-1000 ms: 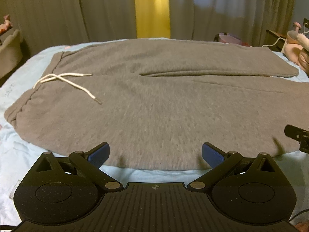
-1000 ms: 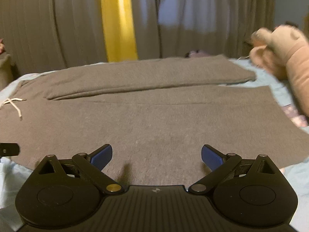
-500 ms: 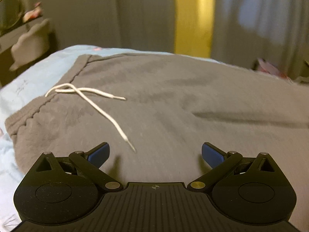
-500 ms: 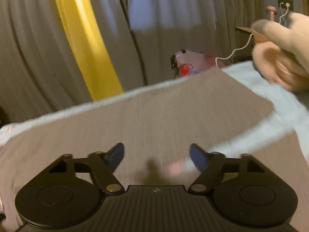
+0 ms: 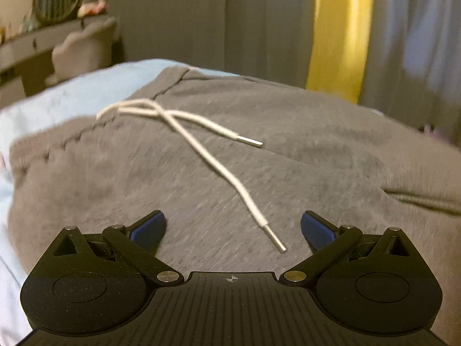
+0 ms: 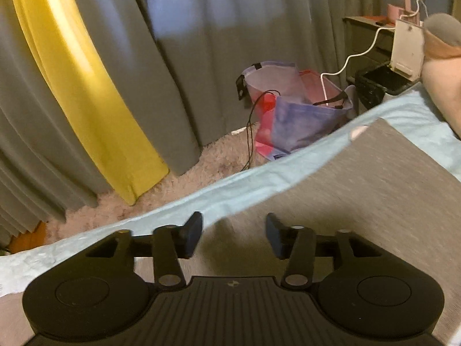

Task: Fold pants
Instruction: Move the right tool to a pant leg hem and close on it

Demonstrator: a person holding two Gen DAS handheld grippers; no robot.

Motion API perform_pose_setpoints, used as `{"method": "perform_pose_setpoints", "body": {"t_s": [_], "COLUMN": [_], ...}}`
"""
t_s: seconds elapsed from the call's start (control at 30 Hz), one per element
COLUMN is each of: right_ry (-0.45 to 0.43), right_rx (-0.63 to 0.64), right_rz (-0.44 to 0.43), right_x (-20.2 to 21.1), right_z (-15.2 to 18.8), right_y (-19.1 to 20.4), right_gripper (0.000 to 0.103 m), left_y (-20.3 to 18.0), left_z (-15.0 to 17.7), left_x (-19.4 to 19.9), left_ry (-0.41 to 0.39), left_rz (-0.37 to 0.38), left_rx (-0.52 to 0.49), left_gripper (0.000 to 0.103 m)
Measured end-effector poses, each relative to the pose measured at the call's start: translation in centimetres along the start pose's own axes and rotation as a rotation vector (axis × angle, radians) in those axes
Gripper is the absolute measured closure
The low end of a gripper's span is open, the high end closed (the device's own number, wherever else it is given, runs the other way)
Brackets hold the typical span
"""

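The grey pants (image 5: 288, 155) lie spread flat on the light blue sheet (image 5: 72, 86) of a bed, waistband end toward the left wrist camera's left side. On that waist part the white drawstring (image 5: 201, 144) lies loose in two crossed strands, each with a metal tip; the nearer tip rests on the cloth just ahead of the left gripper (image 5: 233, 227), between its two blue pads.

The left gripper's jaws stand wide apart above the waist area; nothing is clamped, and whether the pads touch the cloth cannot be told through the blur.

In the right wrist view a pant leg (image 6: 360, 201) runs along the far edge of the sheet (image 6: 201, 196). The right gripper (image 6: 233, 235) hangs over that leg's edge with its jaws about half apart, having just been closing; only the cloth's edge and sheet show behind the gap, and nothing is gripped.

Beyond the pants, past the bed edge, are grey curtains (image 6: 178, 57) with a yellow strip (image 6: 86, 101), a shaggy rug (image 6: 178, 181) and a pink and purple bag (image 6: 288, 115).
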State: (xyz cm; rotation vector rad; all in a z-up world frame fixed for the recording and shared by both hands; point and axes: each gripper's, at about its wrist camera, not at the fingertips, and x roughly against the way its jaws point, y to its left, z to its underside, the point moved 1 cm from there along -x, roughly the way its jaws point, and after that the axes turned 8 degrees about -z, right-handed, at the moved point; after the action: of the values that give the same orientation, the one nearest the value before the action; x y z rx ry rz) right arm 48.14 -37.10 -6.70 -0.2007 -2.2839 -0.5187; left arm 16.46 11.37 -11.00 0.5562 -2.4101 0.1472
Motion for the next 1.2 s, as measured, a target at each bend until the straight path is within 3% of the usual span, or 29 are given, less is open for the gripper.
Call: {"method": "perform_pose_setpoints", "body": {"t_s": [0.2,0.33,0.37,0.4,0.43,0.47,0.57,0.67,0.73,0.8,0.87,0.93,1.03,1.13,1.2], "right_ry": [0.032,-0.002,-0.013,-0.032,-0.039,-0.048,-0.106,-0.176,-0.208,-0.210,-0.176,-0.157,-0.177,-0.200,-0.210], "right_rx": [-0.107,-0.128,-0.134,-0.123,-0.117,-0.132,-0.187,-0.205,-0.224,-0.197,-0.165,-0.155,-0.281,-0.398,-0.461], "right_rz": [0.134,0.203,0.197,0.190,0.189,0.151,-0.002,-0.125,-0.187,-0.195,-0.172,-0.095,-0.043,-0.105,-0.195], "right_x": [-3.6,-4.4,-4.4,-4.2,-4.0,-3.2,0.9,7.6,12.5,16.7,19.0,20.0,20.6,20.2,19.5], "right_z": [0.0,0.8,0.9,1.0,0.9,1.0,1.7,4.4,7.2,10.8,13.9,16.1,17.0,16.5,15.5], "right_y": [-0.5,-1.5,-1.8,-2.0,-2.2,-2.8,-5.0,-7.7,-9.7,-10.8,-11.7,-13.1,-16.2,-18.1,-18.6], "right_gripper": [0.049,0.047,0.053,0.069,0.078,0.095,0.097,0.101,0.101,0.101,0.102,0.103,0.098,0.084,0.073], "left_y": [-0.3,0.1,0.2,0.2,0.3,0.4,0.9,1.6,2.1,2.4,2.4,2.4,2.2,1.5,0.9], "left_z": [-0.8,-1.6,-1.8,-2.1,-2.3,-2.6,-3.7,-5.0,-5.7,-6.6,-7.4,-8.3,-9.5,-10.4,-10.9], "left_x": [0.6,1.2,1.4,1.6,1.8,1.9,2.5,3.1,3.1,2.8,2.4,2.0,2.0,2.5,3.1], "left_ry": [0.041,0.080,0.083,0.084,0.083,0.080,0.057,0.036,0.038,0.052,0.058,0.065,0.076,0.077,0.073], "left_rz": [-0.044,-0.070,-0.074,-0.075,-0.074,-0.073,-0.063,-0.054,-0.045,-0.028,-0.015,0.000,0.037,0.060,0.076], "left_rx": [-0.044,-0.019,-0.012,-0.006,0.000,0.007,0.030,0.066,0.102,0.128,0.137,0.154,0.198,0.189,0.169], "left_gripper": [0.000,0.000,0.000,0.000,0.000,0.000,0.000,0.000,0.000,0.000,0.000,0.000,0.000,0.000,0.000]}}
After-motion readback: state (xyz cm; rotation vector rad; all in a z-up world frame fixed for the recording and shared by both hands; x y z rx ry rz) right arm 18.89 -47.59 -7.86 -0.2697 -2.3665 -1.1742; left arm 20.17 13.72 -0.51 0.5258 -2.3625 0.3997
